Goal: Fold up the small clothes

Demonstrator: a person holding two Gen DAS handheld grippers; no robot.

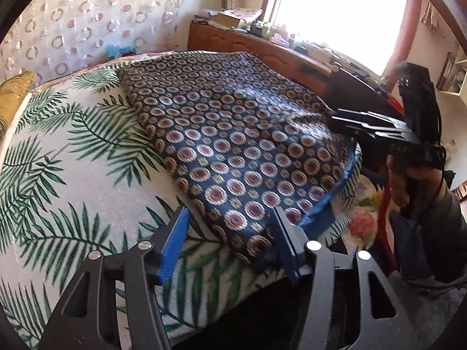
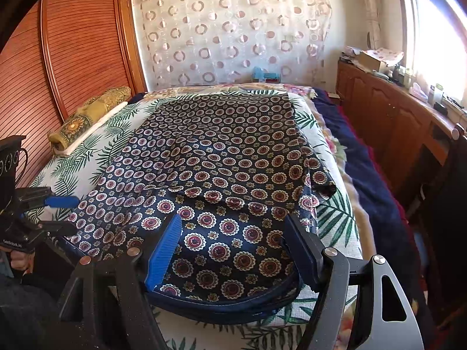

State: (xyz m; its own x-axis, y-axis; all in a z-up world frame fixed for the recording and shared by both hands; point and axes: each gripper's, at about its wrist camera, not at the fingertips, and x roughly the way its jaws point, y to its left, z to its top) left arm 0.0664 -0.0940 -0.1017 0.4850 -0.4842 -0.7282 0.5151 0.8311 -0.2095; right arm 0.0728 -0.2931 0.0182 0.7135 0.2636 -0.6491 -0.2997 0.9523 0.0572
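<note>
Navy cotton garment printed with red-and-cream medallions lies spread flat on a bed under a white sheet with green palm leaves, its blue-bound hem at the near edge, probably laid out so it can be folded over. Right tool hovers over that hem with blue-padded jaws apart, grasping nothing. Left tool straddles the garment's near corner, jaws part-way apart and not pressing the cloth, apparently lining up a pinch.
</note>
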